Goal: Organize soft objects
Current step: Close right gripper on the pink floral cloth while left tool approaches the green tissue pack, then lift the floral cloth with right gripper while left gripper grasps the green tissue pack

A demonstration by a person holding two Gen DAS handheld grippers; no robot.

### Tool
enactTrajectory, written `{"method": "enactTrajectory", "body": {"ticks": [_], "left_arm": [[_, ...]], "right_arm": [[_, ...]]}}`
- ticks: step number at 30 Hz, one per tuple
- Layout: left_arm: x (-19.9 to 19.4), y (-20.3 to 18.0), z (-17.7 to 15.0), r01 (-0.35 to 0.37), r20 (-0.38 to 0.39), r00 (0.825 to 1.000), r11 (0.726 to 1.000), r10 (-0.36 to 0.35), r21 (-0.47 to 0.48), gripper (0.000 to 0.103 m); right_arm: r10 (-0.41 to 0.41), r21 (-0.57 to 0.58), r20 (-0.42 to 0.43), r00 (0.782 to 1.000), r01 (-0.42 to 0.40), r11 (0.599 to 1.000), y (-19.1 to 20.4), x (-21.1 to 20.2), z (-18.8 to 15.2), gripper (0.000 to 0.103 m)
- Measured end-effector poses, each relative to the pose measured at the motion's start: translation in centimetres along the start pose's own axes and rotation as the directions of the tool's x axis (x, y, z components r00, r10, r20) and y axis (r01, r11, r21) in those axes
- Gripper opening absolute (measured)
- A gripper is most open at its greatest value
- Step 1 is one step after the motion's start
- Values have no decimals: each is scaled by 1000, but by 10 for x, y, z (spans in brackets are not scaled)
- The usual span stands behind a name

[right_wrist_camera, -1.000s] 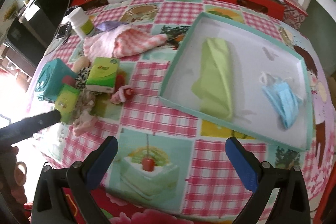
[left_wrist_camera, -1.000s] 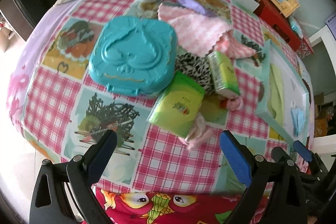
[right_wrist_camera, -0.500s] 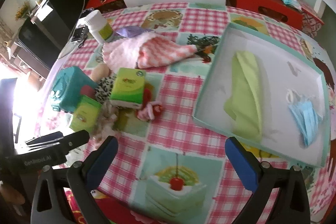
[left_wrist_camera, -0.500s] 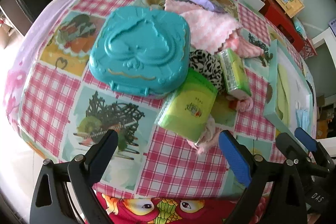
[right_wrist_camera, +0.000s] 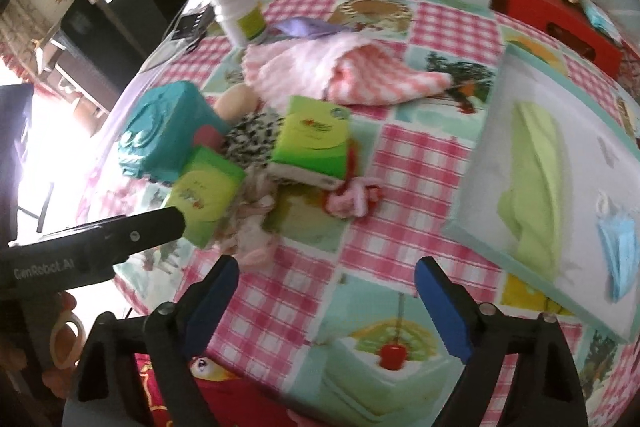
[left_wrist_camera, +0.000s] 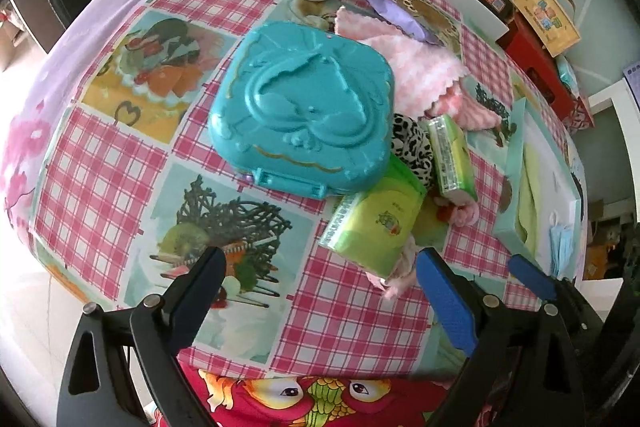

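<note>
Both tongs stand empty over the checked tablecloth (right_wrist_camera: 416, 163). Left gripper (left_wrist_camera: 320, 291): jaws wide apart. Right gripper (right_wrist_camera: 326, 291): jaws parted, just been closing slightly, nothing between them. Pale rag bundle (right_wrist_camera: 252, 223) lies just ahead of its left finger, touching a green tissue pack (right_wrist_camera: 204, 195). Teal tray (right_wrist_camera: 472, 231) sits ahead-right, holding a green cloth (right_wrist_camera: 532, 183).

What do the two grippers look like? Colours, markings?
Both alike: black plastic frames with triangular cutouts and silver pivot pins. Left gripper and right gripper each have two blue fingers. Left body, seen from the right wrist view, reads "GenRobot.AI" in white. No cables visible.
</note>
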State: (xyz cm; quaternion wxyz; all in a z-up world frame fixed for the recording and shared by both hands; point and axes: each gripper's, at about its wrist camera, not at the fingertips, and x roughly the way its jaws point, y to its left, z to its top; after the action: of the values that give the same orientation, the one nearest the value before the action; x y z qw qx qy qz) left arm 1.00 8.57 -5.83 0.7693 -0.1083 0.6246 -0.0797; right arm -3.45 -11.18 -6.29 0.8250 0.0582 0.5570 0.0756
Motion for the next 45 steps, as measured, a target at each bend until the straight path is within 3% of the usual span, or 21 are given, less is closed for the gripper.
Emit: {"method": "enactTrajectory", "body": {"ticks": [6, 13, 17, 21, 23, 29, 35, 45], "left_arm": [[-3, 14, 2, 4, -1, 1000, 1000, -4, -22, 96], [-2, 30, 4, 5, -9, 1000, 999, -5, -48, 96], [-1, 35, 5, 15, -14, 1000, 998, -15, -61, 96], [-1, 37, 4, 19, -14, 1000, 998, -20, -67, 96], [-1, 37, 3, 21, -18, 1000, 998, -23, -64, 96], [8, 24, 5, 19, -37, 999, 999, -21, -33, 96], [16, 10, 2, 18, -66, 998, 1000, -17, 6, 96], [31, -10, 10, 20, -102, 995, 1000, -20, -1, 96]], "right_arm": [[44, -66, -31, 999, -46, 997, 26, 15, 4, 86], [68, -66, -77, 995, -73, 995, 39, 38, 9, 76], [58, -81, -94, 994, -66, 995, 49, 50, 13, 58], [60, -93, -109, 992, -70, 993, 55, 59, 14, 48], [60, -93, -112, 992, -70, 993, 57, 61, 14, 36], [76, -52, -114, 991, -82, 995, 50, 64, 12, 20], [68, -22, -114, 991, -70, 997, 36, 62, 8, 14], [46, 57, -109, 993, -40, 998, -4, 52, -7, 13]]}}
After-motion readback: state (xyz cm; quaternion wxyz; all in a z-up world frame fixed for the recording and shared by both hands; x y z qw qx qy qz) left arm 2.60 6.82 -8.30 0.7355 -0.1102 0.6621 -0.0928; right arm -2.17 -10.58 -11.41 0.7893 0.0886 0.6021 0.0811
